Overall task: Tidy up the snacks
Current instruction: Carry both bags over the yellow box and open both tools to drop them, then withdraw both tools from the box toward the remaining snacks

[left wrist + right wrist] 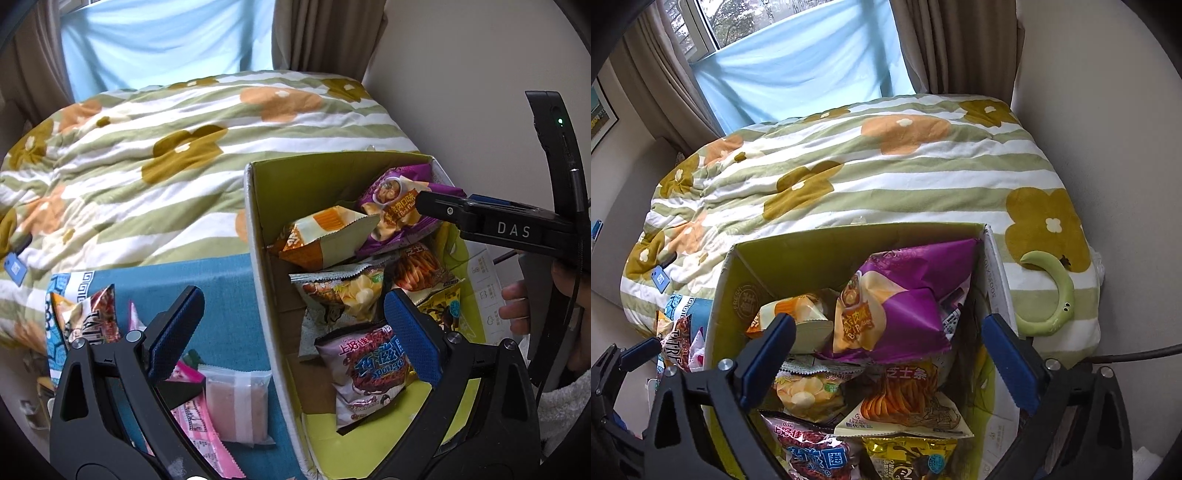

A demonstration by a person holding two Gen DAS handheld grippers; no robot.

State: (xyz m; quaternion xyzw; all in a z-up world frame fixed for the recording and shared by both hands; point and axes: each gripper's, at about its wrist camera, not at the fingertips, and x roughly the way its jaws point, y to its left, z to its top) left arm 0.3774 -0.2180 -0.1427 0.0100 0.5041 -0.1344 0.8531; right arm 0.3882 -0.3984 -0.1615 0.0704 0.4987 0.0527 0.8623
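Our right claw [890, 365] hangs spread and empty over the yellow-lined cardboard box [798, 254], where the puffy purple foil chip bag [908, 295] lies on top. Our left claw [293, 332], also spread, straddles the box wall. Such bags are light, crinkly and crushable; we judge a crimped end seam safest. Loose packets wait on the blue-clothed bench [225, 295], beside the flowered bed quilt [184, 140].

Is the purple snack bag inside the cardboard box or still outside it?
Inside. The purple snack bag lies within the cardboard box walls, on top of other packets; the open right gripper above holds nothing.
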